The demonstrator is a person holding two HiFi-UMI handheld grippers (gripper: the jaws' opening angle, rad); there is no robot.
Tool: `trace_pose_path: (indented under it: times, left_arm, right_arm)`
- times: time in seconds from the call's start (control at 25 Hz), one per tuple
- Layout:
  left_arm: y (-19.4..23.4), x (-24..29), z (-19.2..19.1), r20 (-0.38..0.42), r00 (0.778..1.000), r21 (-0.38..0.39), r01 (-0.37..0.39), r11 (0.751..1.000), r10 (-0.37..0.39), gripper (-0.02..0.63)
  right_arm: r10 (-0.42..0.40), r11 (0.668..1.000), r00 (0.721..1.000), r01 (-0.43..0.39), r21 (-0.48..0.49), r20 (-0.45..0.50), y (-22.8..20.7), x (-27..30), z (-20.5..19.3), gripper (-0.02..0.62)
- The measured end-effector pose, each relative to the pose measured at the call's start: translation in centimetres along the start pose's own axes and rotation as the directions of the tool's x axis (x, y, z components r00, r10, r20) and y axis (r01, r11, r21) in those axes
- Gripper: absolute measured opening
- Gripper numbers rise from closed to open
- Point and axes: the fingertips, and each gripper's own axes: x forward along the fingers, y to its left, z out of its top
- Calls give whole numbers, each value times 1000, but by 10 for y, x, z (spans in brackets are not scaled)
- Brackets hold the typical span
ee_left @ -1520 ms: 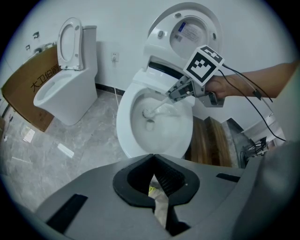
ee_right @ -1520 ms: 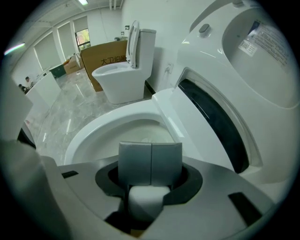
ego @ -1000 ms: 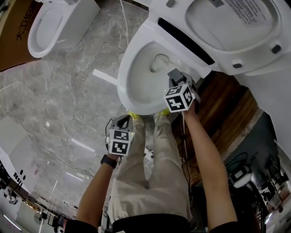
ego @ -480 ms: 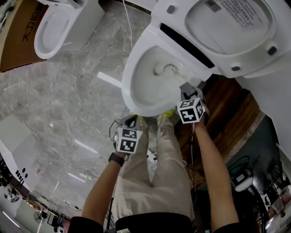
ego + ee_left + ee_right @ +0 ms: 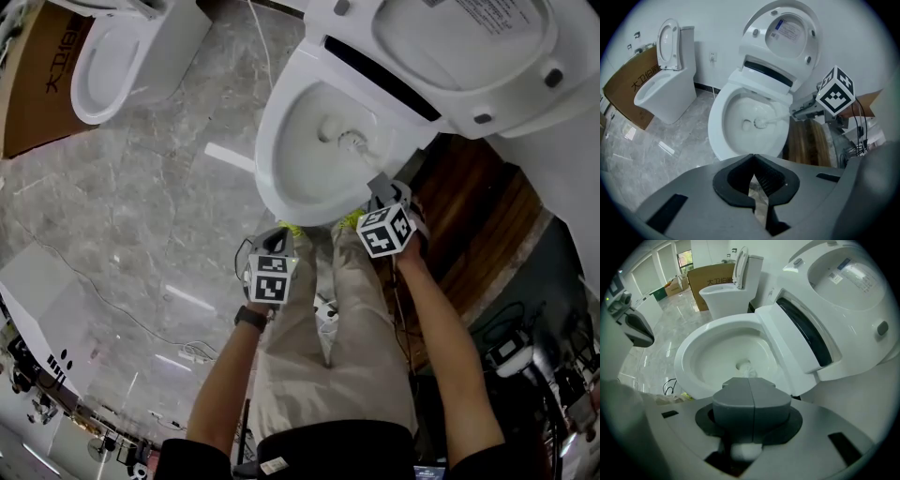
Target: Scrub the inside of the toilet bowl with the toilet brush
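Observation:
The white toilet bowl [image 5: 281, 178] stands open with its lid [image 5: 469, 37] raised. Inside it, the toilet brush head [image 5: 350, 142] rests near the drain hole. Its pale handle runs back over the right rim to my right gripper [image 5: 377, 187], which is shut on the handle. In the right gripper view the shut jaws hide most of the brush; only bristles [image 5: 749, 371] and the handle end [image 5: 743, 451] show. My left gripper [image 5: 272, 242] hangs shut and empty in front of the bowl, its own view showing the brush head [image 5: 760, 123] inside the bowl [image 5: 717, 136].
A second white toilet [image 5: 122, 47] and a brown cardboard box [image 5: 37, 84] stand at the far left on the grey marble floor. A wooden floor panel [image 5: 469, 216] lies to the right of the bowl. Cables [image 5: 506, 347] trail at the lower right.
My right gripper has drawn back toward the bowl's near right rim, and the brush head has slid a little to the right of the drain. The left gripper has stayed low.

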Motion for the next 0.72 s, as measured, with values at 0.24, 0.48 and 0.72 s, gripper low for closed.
trace_pose_path:
  times: [0.24, 0.48, 0.72]
  left_arm:
    - [5, 0, -13, -34, 999, 4, -12, 1000, 12, 18]
    - [3, 1, -10, -35, 999, 21, -5, 1000, 6, 18]
    - [0, 4, -10, -38, 999, 34, 8, 999, -6, 18]
  right_arm:
    - [17, 999, 1000, -17, -37, -11, 35, -11, -10, 156]
    - [65, 998, 998, -65, -1, -15, 61, -15, -10, 155]
    - [122, 991, 993, -121, 51, -13, 80, -14, -2, 156]
